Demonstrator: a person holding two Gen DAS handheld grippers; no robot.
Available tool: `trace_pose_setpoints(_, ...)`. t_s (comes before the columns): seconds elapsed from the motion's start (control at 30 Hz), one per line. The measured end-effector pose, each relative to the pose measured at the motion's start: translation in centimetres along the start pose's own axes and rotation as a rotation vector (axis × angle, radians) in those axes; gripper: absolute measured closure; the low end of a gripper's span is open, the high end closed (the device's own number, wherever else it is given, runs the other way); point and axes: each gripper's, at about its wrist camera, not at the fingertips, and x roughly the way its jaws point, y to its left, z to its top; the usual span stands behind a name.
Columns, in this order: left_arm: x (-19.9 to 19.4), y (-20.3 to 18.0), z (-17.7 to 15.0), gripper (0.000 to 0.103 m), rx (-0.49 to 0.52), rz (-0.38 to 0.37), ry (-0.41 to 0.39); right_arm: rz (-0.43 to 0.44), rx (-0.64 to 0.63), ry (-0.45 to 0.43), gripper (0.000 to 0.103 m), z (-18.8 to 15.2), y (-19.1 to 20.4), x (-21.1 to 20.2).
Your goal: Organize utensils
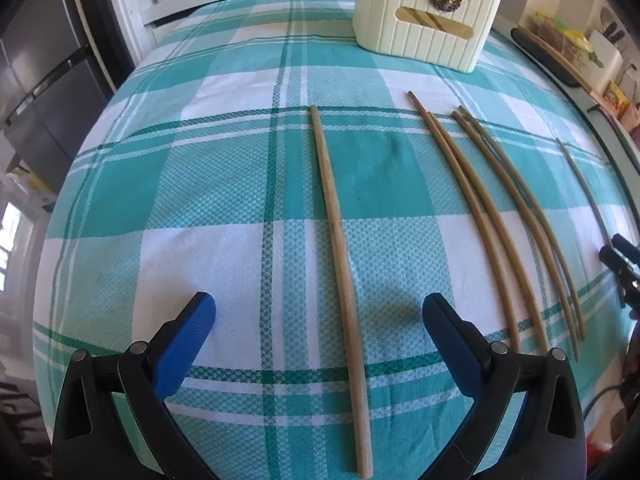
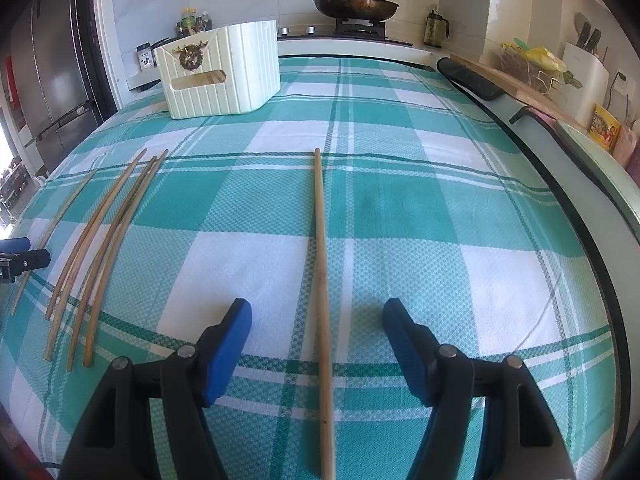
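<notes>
Both claws hang spread wide over the checked tablecloth (image 1: 224,184), gripping nothing. Between the blue pads of the left gripper (image 1: 319,322) lies one bamboo chopstick (image 1: 338,236), untouched; the right gripper (image 2: 317,322) straddles another lone chopstick (image 2: 322,264) in the same way, pads clear of it on both sides.

As for progress, I judge the job barely begun. The cream ribbed caddy (image 1: 420,36) stands at the far end of the table, and through its handle slot a few pale sticks seem to show — so perhaps some are already stowed, though I cannot be sure. Left on the cloth are the two singles and a group of four chopsticks (image 1: 512,224) lying side by side between them, nearer the table's front edge than the caddy — six in all to collect.

They are long, thin, round sticks of plain tan bamboo, tapering toward their far ends, lying roughly parallel and pointing toward the caddy. They look light and prone to rolling.
</notes>
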Motion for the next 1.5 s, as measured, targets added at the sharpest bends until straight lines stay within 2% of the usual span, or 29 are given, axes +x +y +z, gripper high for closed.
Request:
trace_pose_setpoints(0.13, 0.7, 0.7, 1.7, 0.001, 0.015, -0.027, 0.060, 0.020, -0.010, 0.074, 0.033, 0.6, -0.1, -0.1)
trace_pose_setpoints(0.23, 1.5, 0.9, 2.9, 0.002, 0.049, 0.000, 0.089, 0.071, -0.006, 0.146, 0.033, 1.5, -0.6, 0.1)
trace_pose_setpoints(0.4, 2.6, 1.1, 5.4, 0.011, 0.079, 0.011, 0.116, 0.098, -0.040, 0.226, 0.034, 4.0, -1.2, 2.0)
trace_pose_setpoints(0.43, 2.7, 1.1, 5.9, 0.016, 0.083, 0.008, 0.120, 0.109, -0.050, 0.238, 0.034, 4.7, -1.2, 2.6)
trace_pose_setpoints(0.5, 2.8, 1.0, 7.1, 0.025, 0.090, 0.013, 0.129, 0.107, -0.080, 0.249, 0.043, 6.1, -0.9, 3.7)
trace_pose_setpoints(0.53, 3.0, 1.0, 7.7, 0.032, 0.093, 0.011, 0.137, 0.094, -0.094, 0.252, 0.052, 6.8, -0.7, 4.3)
trace_pose_setpoints(0.63, 3.5, 0.9, 8.9, 0.041, 0.087, 0.004, 0.164, 0.097, -0.109, 0.262, 0.058, 9.1, -0.1, 6.1)
trace_pose_setpoints(0.7, 3.7, 0.4, 9.5, 0.051, 0.095, 0.008, 0.172, 0.094, -0.098, 0.256, 0.058, 10.6, 0.1, 7.3)
trace_pose_setpoints(0.73, 3.8, 0.1, 9.8, 0.060, 0.099, 0.009, 0.170, 0.092, -0.097, 0.256, 0.058, 11.2, 0.1, 7.9)
trace_pose_setpoints(0.77, 3.8, -0.1, 9.9, 0.071, 0.100, 0.010, 0.167, 0.084, -0.095, 0.246, 0.063, 11.9, 0.3, 8.4)
trace_pose_setpoints(0.8, 3.8, -0.3, 10.0, 0.076, 0.099, 0.005, 0.162, 0.070, -0.098, 0.243, 0.068, 12.3, 0.4, 8.7)
trace_pose_setpoints(0.83, 3.8, -0.5, 10.2, 0.088, 0.099, 0.003, 0.157, 0.056, -0.104, 0.232, 0.081, 12.7, 0.5, 9.0)
trace_pose_setpoints(0.87, 3.8, -0.6, 10.3, 0.096, 0.097, 0.000, 0.149, 0.049, -0.103, 0.222, 0.093, 12.9, 0.5, 9.2)
trace_pose_setpoints(0.9, 3.8, -0.6, 10.3, 0.096, 0.093, 0.000, 0.139, 0.047, -0.090, 0.218, 0.097, 13.1, 0.3, 9.3)
trace_pose_setpoints(1.0, 3.3, -0.1, 10.1, 0.098, 0.060, -0.034, 0.100, 0.054, -0.053, 0.207, 0.098, 13.1, -0.1, 8.9)
trace_pose_setpoints(1.07, 1.2, 0.2, 9.6, 0.099, 0.033, -0.070, 0.044, 0.078, -0.028, 0.161, 0.098, 12.9, -0.3, 7.4)
trace_pose_setpoints(1.27, -9.8, 0.3, 7.8, 0.098, 0.045, -0.151, -0.221, 0.226, 0.027, -0.038, 0.097, 12.4, -0.2, -2.4)
trace_pose_setpoints(1.37, -13.9, 0.8, 7.9, 0.098, 0.058, -0.181, -0.317, 0.293, 0.033, -0.111, 0.097, 12.6, 0.0, -7.0)
trace_pose_setpoints(1.5, -17.2, 1.0, 8.0, 0.099, 0.060, -0.205, -0.394, 0.313, -0.001, -0.202, 0.097, 13.1, 0.6, -11.6)
